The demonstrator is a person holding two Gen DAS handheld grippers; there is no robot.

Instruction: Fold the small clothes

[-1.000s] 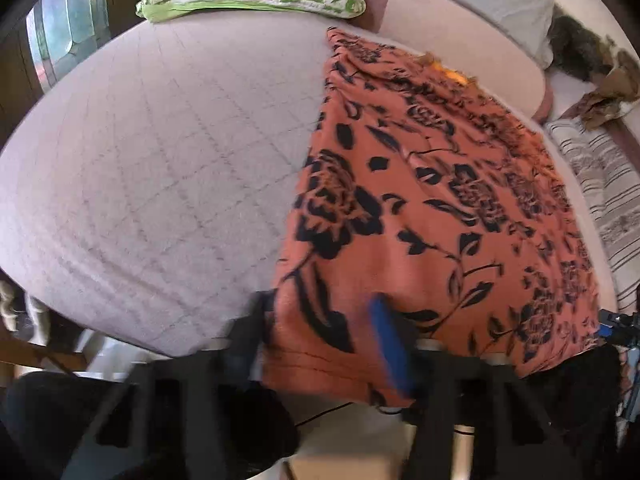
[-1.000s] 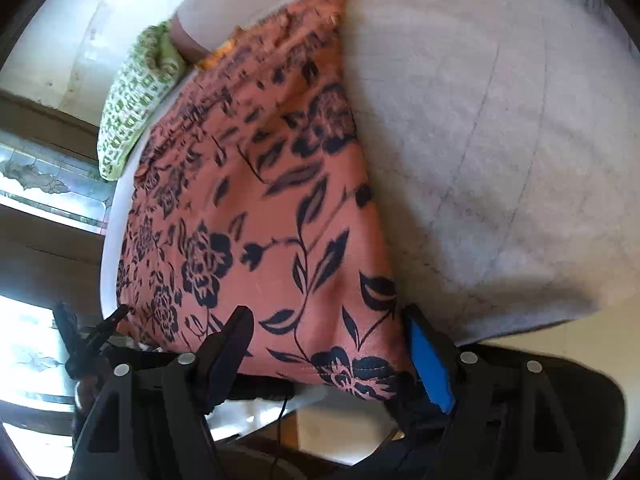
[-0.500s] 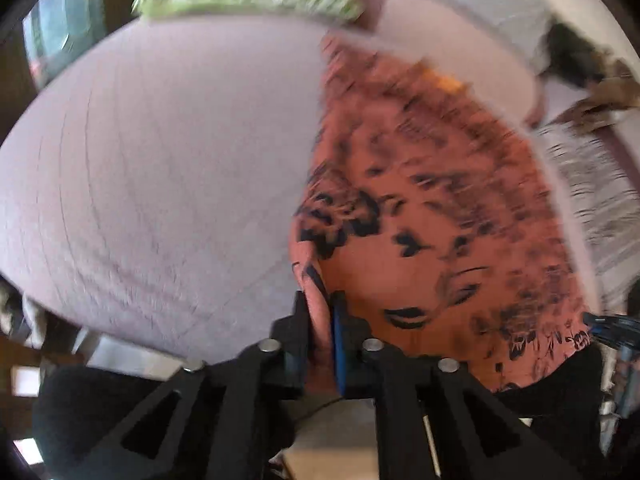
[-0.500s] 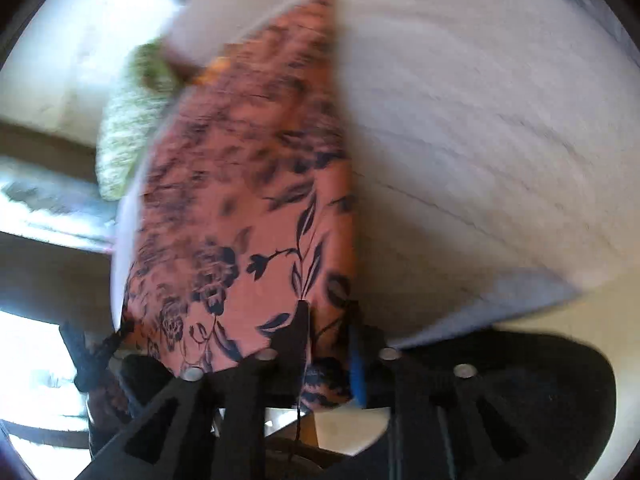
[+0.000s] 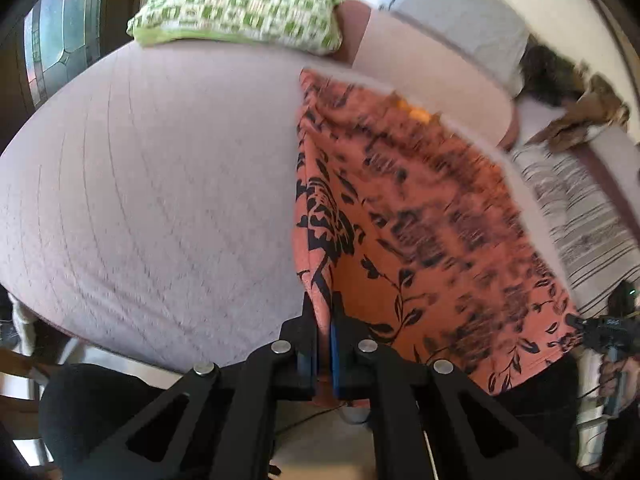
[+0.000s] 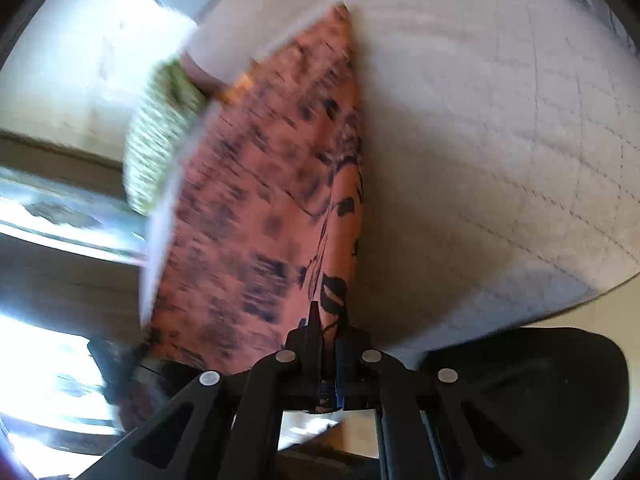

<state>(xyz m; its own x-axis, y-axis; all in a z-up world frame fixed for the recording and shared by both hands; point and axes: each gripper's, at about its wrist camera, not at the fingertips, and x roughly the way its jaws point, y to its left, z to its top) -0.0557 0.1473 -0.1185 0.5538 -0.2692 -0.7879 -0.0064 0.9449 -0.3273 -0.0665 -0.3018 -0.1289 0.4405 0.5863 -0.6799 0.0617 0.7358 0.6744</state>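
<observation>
Both tongs are pinching the same cloth. Left gripper has its two fingers pressed together on the near left corner of the orange floral garment, with a fold of fabric squeezed between the black pads and rising from them as a ridge. Right gripper is likewise clamped on the garment at its near right corner, fingers drawn tight with only the cloth between them.

Each tool points forward over the near edge of the bed, fingers reaching up and away from the person. In the left wrist view the right gripper shows at the far right, held at about the same level, near the garment's other near corner.

Orange with black flowers and leaves, the garment lies lengthwise on the pale quilted bed cover, running from the near edge towards the far side, where it ends against a pinkish bolster. Much of its pattern is blurred. A green-and-white checked pillow sits at the bed's far left corner, and a striped cloth lies along the right edge, just beside the garment.
</observation>
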